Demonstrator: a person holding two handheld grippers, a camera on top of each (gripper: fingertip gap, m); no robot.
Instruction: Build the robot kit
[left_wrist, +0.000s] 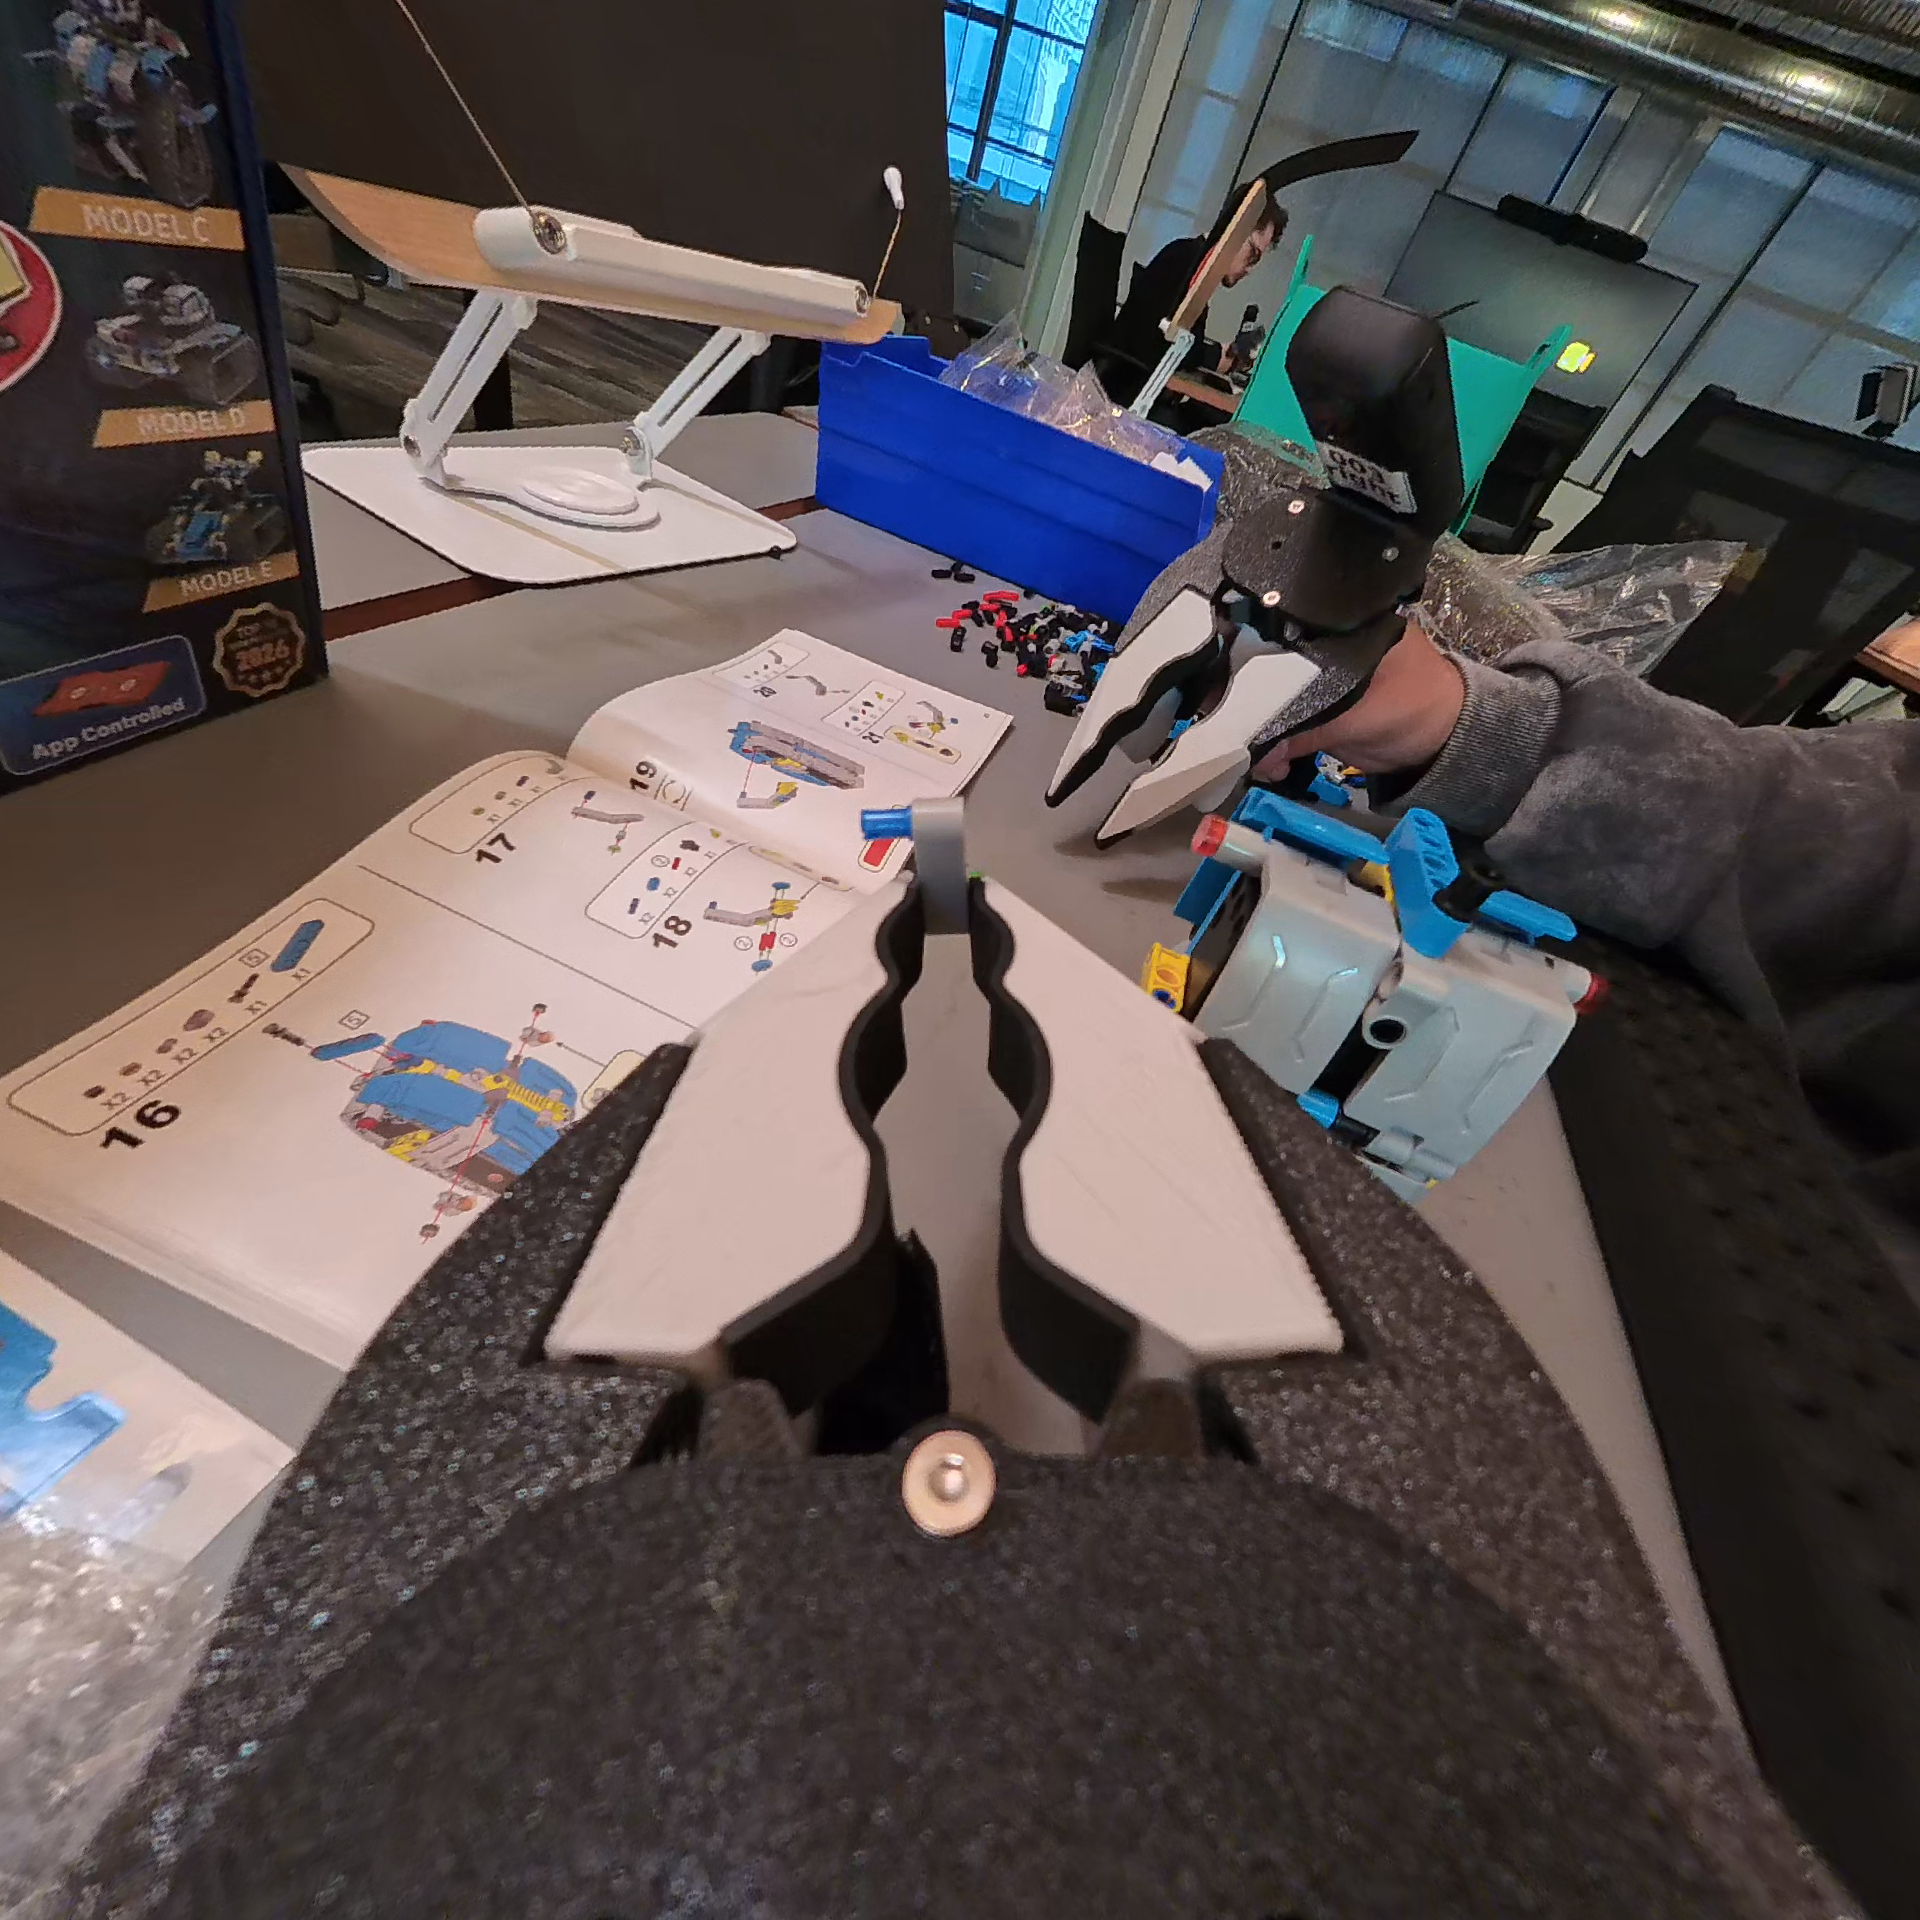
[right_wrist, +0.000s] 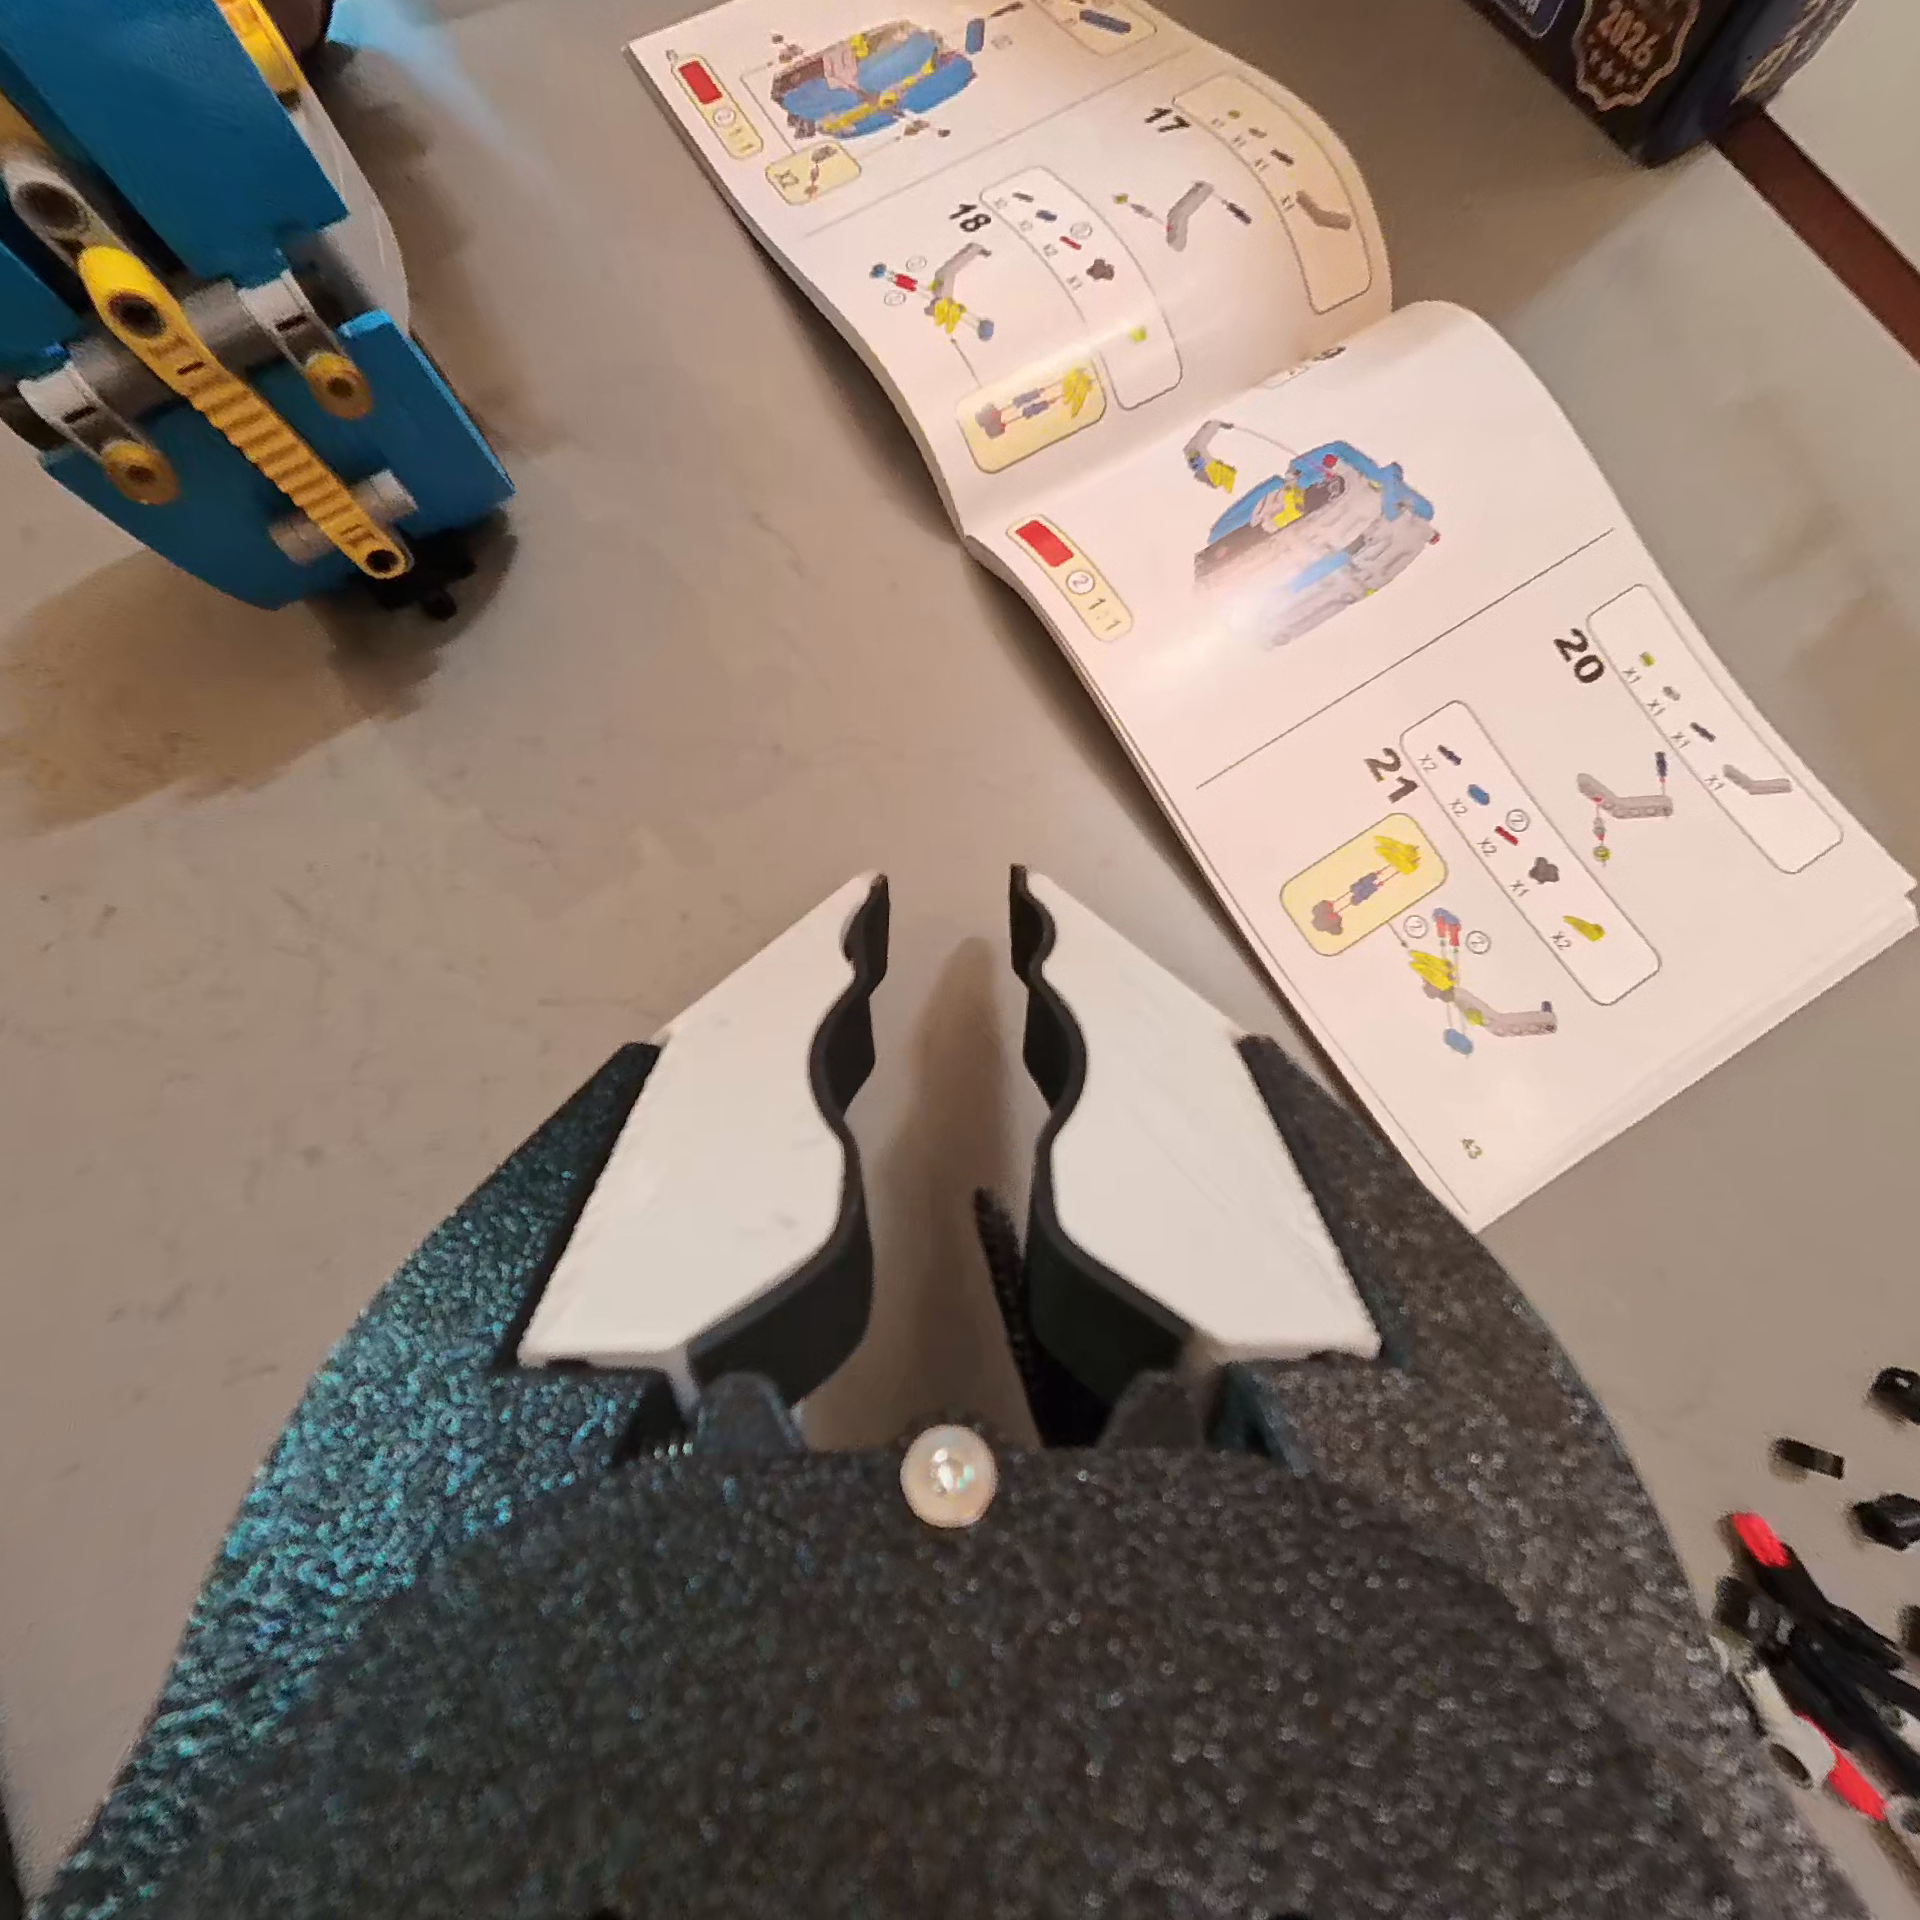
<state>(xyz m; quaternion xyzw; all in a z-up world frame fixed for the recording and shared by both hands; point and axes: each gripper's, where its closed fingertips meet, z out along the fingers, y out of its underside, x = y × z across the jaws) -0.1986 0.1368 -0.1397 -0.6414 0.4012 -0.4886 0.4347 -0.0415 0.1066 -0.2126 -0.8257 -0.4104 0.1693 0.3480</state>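
My left gripper (left_wrist: 943, 896) is shut on a small grey beam piece (left_wrist: 941, 862) with a blue pin (left_wrist: 885, 822) in its top, held above the open instruction booklet (left_wrist: 436, 966). My right gripper (right_wrist: 948, 888) is open and empty, tips just above the bare grey table (right_wrist: 644, 790); it also shows in the left wrist view (left_wrist: 1091, 821), held by a hand in a grey sleeve. A blue, grey and yellow brick model (left_wrist: 1382, 987) stands on the table right of my left gripper, and left of my right gripper in the right wrist view (right_wrist: 208, 343).
A pile of small black, red and blue pins (left_wrist: 1029, 634) lies by a blue bin (left_wrist: 997, 478) holding plastic bags. A white laptop stand (left_wrist: 561, 436) and the kit's dark box (left_wrist: 135, 395) stand at the back left. The booklet (right_wrist: 1299, 540) lies right of my right gripper; loose pins (right_wrist: 1829, 1621) sit at the lower right. One gripper's finger ends stand about 20 cm off the other's.
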